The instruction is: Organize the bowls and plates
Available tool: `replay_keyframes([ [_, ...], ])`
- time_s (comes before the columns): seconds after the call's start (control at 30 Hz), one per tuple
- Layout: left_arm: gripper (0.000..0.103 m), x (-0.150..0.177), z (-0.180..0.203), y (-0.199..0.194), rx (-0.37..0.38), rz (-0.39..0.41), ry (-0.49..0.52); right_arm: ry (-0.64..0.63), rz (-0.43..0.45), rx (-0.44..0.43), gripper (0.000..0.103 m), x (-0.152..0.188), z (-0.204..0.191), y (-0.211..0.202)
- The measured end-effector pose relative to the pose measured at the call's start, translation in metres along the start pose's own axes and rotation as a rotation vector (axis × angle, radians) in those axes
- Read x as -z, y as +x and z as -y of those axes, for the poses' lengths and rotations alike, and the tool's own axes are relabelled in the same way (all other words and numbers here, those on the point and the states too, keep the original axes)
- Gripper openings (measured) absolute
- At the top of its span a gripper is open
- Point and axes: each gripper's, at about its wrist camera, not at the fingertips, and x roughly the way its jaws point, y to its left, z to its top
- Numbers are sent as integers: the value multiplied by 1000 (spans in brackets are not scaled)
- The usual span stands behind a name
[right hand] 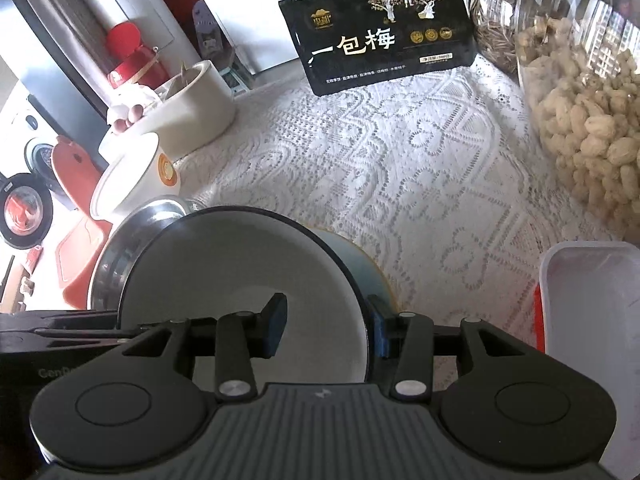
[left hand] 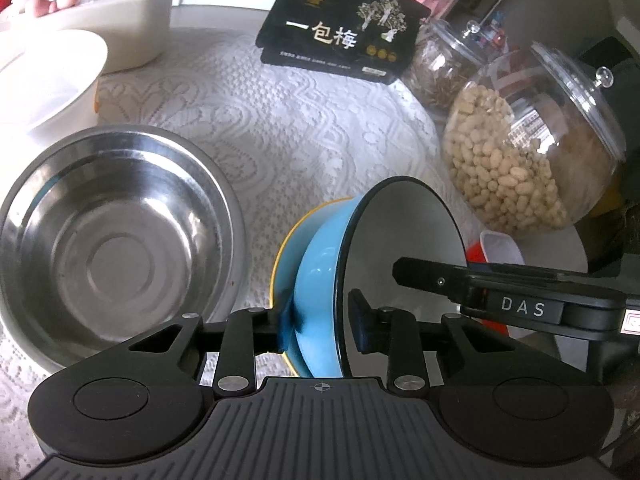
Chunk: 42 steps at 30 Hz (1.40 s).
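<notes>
A blue bowl [left hand: 316, 272] with a white inside [right hand: 240, 264] and a black rim stands tipped on its edge on the lace cloth. It leans against a blue dish with a yellow rim [left hand: 288, 248] [right hand: 360, 268]. My right gripper [right hand: 328, 324] is shut on the bowl's wall, one pad inside and one outside. My left gripper [left hand: 320, 320] straddles the opposite wall. Its outer pad [left hand: 287, 320] lies on the blue side, while a thin strip of white shows between the inner pad and the rim. The right tool's black body [left hand: 520, 304] reaches into the bowl from the right.
A steel bowl [left hand: 116, 240] [right hand: 120, 248] sits just left of the blue one, with a white bowl [left hand: 44, 80] and a white pot [left hand: 132, 20] behind it. A black packet [left hand: 340, 28], two glass jars [left hand: 520, 152] [left hand: 436, 68] and a plastic box [right hand: 588, 320] line the back and right.
</notes>
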Motion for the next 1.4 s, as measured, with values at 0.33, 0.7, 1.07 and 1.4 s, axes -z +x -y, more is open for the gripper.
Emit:
replay_keyframes([
  [0.33, 32, -3, 1, 1, -9, 0, 25, 7, 0, 9, 44, 2, -1, -5],
  [0.7, 29, -20, -27, -39, 49, 123, -27, -49, 66, 90, 48, -14, -20, -21],
  [1.07, 30, -108, -147, -95, -86, 393, -247, -143, 130, 176, 56, -77, -91, -21],
  [1.4, 30, -91, -272, -90, -234, 358, -575, -219, -43, 88, 62, -147, -208, 98],
])
